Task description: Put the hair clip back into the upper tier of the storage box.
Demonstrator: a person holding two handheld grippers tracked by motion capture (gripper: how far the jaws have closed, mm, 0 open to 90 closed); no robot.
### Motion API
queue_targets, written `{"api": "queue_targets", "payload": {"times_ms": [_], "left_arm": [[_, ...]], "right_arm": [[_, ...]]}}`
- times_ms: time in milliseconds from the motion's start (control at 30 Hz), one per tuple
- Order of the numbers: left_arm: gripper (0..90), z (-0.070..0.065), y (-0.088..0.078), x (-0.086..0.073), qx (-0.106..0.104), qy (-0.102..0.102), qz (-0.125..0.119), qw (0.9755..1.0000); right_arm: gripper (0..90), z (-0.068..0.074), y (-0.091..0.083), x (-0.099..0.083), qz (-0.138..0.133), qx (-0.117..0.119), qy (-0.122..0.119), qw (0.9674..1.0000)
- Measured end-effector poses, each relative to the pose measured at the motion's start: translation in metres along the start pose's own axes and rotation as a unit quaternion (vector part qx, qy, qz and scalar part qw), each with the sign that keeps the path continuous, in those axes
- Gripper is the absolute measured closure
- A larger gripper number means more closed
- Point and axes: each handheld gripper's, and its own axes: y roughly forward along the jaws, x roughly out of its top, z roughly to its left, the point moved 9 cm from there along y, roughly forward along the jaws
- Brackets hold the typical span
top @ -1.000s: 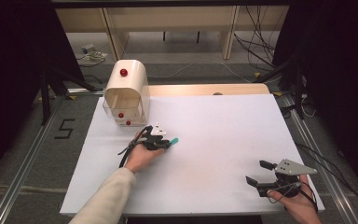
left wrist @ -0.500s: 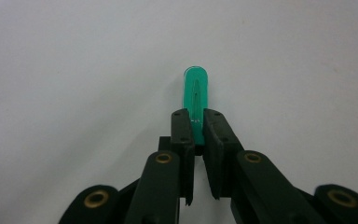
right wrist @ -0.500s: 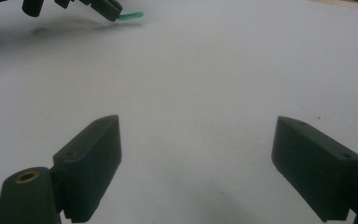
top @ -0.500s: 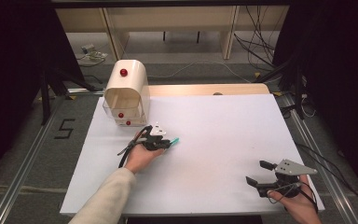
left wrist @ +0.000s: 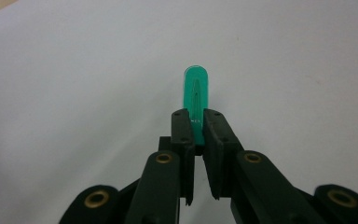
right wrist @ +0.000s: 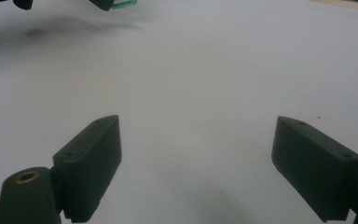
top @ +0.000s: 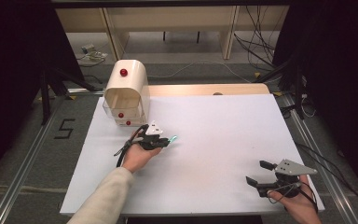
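Observation:
A small green translucent tube (left wrist: 196, 95) sticks out from between the black jaws of my left gripper (left wrist: 196, 122), which is shut on it. In the high view that left gripper (top: 165, 141) sits just above the white table, left of centre, with the green tube (top: 173, 139) pointing right. My right gripper (top: 257, 172) rests at the table's front right corner. Its jaws stand wide open in the right gripper view (right wrist: 198, 154) with nothing between them. The green tube (right wrist: 123, 4) also appears far off at the top of that view.
A cream, round-topped cabinet (top: 127, 93) with red knobs and small clear drawers stands at the table's back left, just behind my left hand. The white tabletop (top: 223, 130) spreads between the two grippers. A wooden strip (top: 205, 88) runs along the far edge.

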Motion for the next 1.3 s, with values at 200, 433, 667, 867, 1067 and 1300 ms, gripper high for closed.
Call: {"api": "queue_targets", "payload": {"times_ms": [200,433,667,867,1067,1300], "left_arm": [[83.0,0.002,-0.007,0.002,0.004,0.001,-0.007,1.0],[83.0,0.004,-0.014,0.005,0.01,0.002,-0.01,0.9999],[83.0,0.008,-0.02,0.007,0.02,-0.001,-0.01,0.9997],[83.1,0.01,-0.025,0.007,0.027,0.003,-0.007,0.9996],[83.0,0.013,-0.031,0.01,0.035,0.004,-0.011,0.9993],[83.1,0.013,-0.035,0.013,0.037,0.007,-0.013,0.9992]], "right_arm": [[16.8,0.0,0.0,0.0,0.001,0.0,0.0,1.0],[16.8,0.0,0.0,0.0,0.001,0.0,0.0,1.0],[16.8,-0.001,0.0,0.0,0.0,-0.001,0.002,1.0],[16.8,0.0,0.0,0.0,0.0,-0.001,0.0,1.0],[16.8,0.0,0.0,0.0,0.0,-0.001,0.0,1.0],[16.8,0.0,0.0,0.0,0.0,-0.001,0.0,1.0]]}}
